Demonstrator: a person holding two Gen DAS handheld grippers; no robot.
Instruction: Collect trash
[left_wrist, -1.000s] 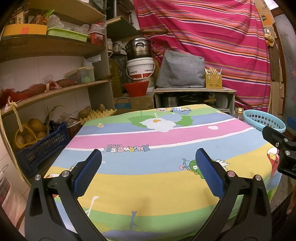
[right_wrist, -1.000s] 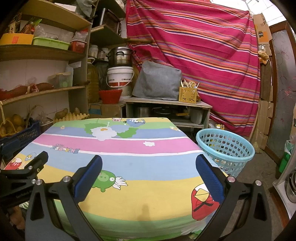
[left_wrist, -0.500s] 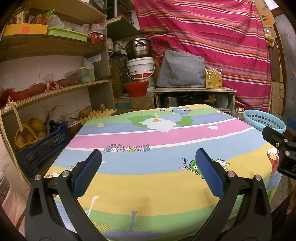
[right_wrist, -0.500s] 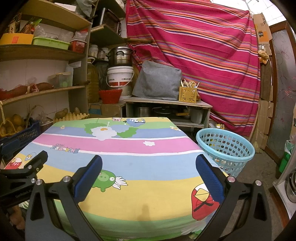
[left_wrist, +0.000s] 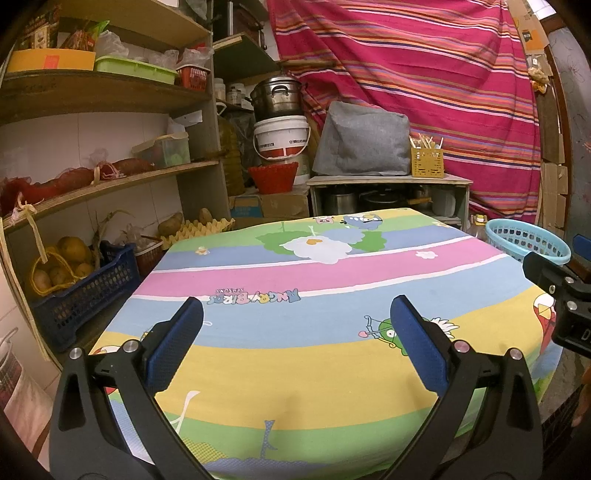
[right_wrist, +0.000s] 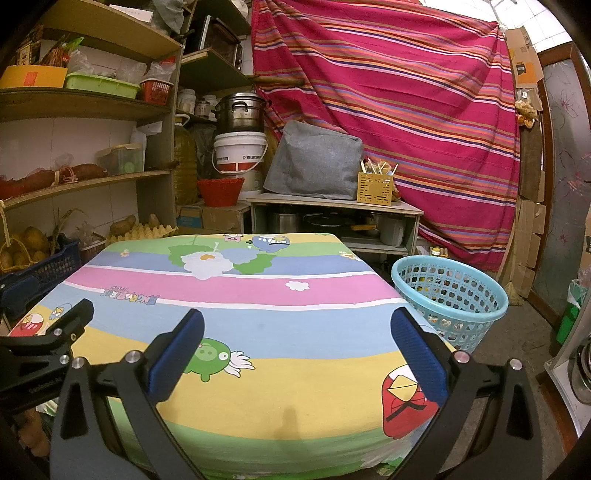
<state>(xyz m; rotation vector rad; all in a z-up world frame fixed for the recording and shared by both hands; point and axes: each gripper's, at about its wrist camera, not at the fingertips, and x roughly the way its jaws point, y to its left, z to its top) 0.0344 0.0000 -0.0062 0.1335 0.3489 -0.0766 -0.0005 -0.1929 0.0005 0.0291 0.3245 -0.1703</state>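
On the far left, against the desk's left edge, the shelves (left_wrist: 110, 96) hold tubs and bags, and a dark blue crate (left_wrist: 85, 291) of potatoes sits on the lowest level, just beside the desk (left_wrist: 295, 362).

Your left hand-held gripper (left_wrist: 295, 343) hovers over the near edge of the desk with its two blue pads (left_wrist: 173, 347) spread wide apart and nothing between them. Below it lies only the striped cartoon cloth that covers the desk; no trash shows on the cloth in either view.

Behind the desk's far edge stand a red bowl (left_wrist: 273, 177), a white bucket (left_wrist: 282, 138) with a steel pot on top, and a low cabinet (right_wrist: 332, 206) with a grey cover (right_wrist: 314, 162) and a yellow holder (right_wrist: 375, 188) of sticks on it. A red striped curtain (right_wrist: 406, 92) hangs behind all of that.

Your right hand-held gripper (right_wrist: 295, 343) also hovers over the near edge of the desk, towards its right corner, its pads (right_wrist: 417, 354) likewise wide apart and empty. Part of the left one shows at the left border of the right wrist view.

To the right of the desk, just beside its right edge, a light blue basket (right_wrist: 450, 299) stands on the floor. Something small lies inside it, too hidden by the mesh to tell what.
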